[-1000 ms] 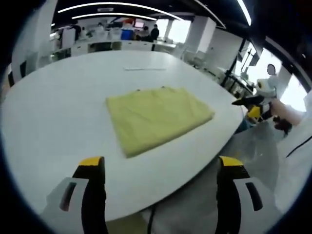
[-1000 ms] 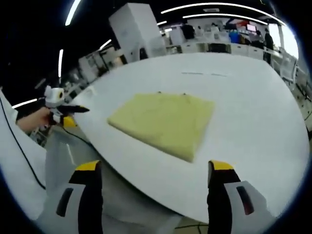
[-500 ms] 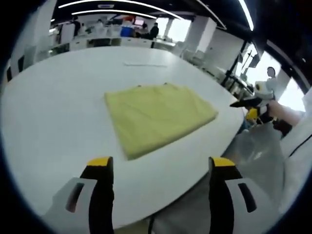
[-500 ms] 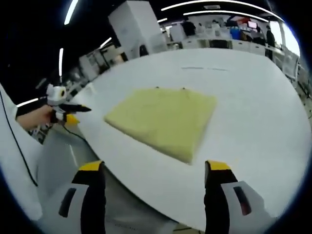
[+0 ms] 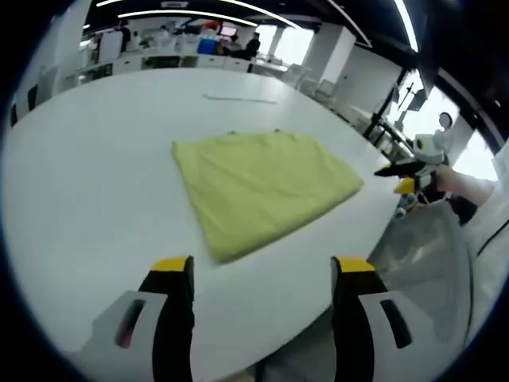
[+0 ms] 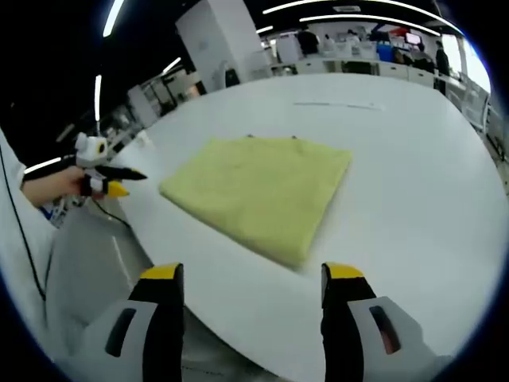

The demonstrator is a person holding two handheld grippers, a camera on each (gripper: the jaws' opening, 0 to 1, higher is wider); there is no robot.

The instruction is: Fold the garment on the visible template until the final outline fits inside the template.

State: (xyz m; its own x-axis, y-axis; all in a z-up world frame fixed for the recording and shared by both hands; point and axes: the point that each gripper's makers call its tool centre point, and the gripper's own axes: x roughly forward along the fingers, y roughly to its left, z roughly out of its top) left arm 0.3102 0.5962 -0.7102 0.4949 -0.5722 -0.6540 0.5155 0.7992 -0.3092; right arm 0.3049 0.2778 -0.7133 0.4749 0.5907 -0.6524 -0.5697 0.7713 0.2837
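Your folded yellow garment [image 5: 262, 187] lies flat on the white desk [image 5: 87, 199]; each hand-held gripper [image 5: 258, 274] [image 6: 248, 278] hovers near it, released, likely checking fit.

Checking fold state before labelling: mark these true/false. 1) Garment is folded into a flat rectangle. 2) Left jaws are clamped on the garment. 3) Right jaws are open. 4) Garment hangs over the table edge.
1) True: the yellow garment lies as a flat folded rectangle.
2) False: the left gripper is open and short of the cloth, holding nothing.
3) True: the right gripper is open and empty.
4) False: it lies wholly on the white table.
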